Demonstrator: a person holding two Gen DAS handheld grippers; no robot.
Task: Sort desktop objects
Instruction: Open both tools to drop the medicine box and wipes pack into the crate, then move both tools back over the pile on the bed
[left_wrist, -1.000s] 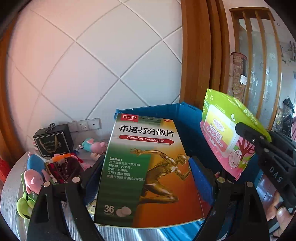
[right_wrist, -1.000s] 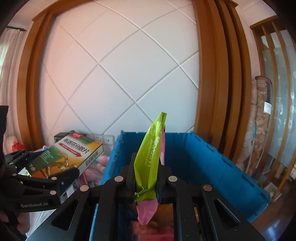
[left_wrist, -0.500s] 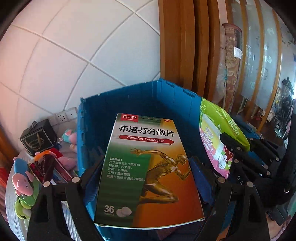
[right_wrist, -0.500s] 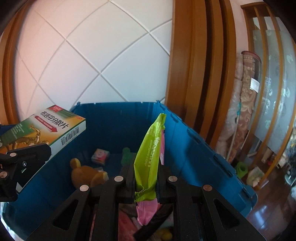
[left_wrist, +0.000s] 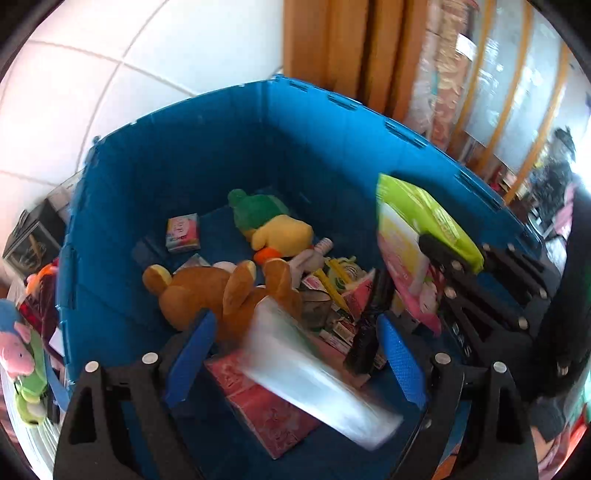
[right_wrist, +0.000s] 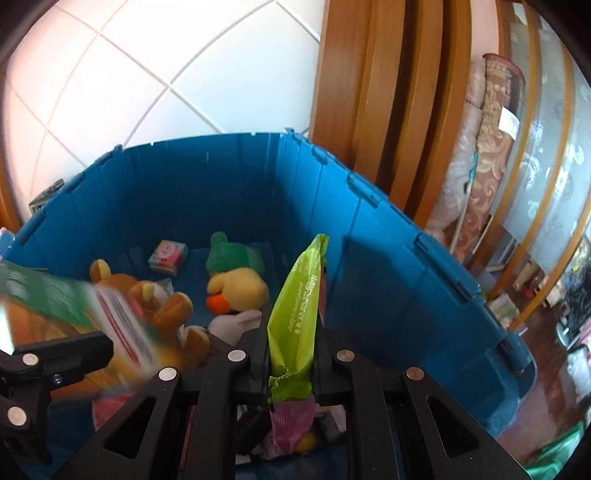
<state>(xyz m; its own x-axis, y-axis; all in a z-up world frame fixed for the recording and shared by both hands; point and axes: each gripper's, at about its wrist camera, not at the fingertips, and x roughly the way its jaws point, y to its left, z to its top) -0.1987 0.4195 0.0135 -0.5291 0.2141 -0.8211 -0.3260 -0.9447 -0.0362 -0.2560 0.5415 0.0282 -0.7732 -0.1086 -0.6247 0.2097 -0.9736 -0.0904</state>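
Note:
Both grippers hang over an open blue crate (left_wrist: 221, 147) (right_wrist: 369, 258). My left gripper (left_wrist: 295, 321) stands open, its blue pads (left_wrist: 192, 350) wide apart. The medicine box (left_wrist: 314, 369) is a blurred streak between and below them, touching neither pad; in the right wrist view the box (right_wrist: 74, 310) tumbles at the left, above a black finger of the left gripper. My right gripper (right_wrist: 291, 354) is shut on a green and pink wipes pack (right_wrist: 299, 295), which stands upright. The left wrist view shows that pack (left_wrist: 417, 229) at the right, over the crate.
Inside the crate lie a brown teddy bear (left_wrist: 221, 291), a yellow duck plush with a green hat (left_wrist: 280, 229), a small pink box (left_wrist: 183, 232) and several packets. Plush toys (left_wrist: 18, 354) and a black box (left_wrist: 29, 240) sit on the table left of it. A wooden frame (right_wrist: 369, 92) stands behind.
Both grippers moved over the crate and tipped down into it. The left gripper opened and the medicine box dropped out of it. The right gripper kept its hold on the wipes pack.

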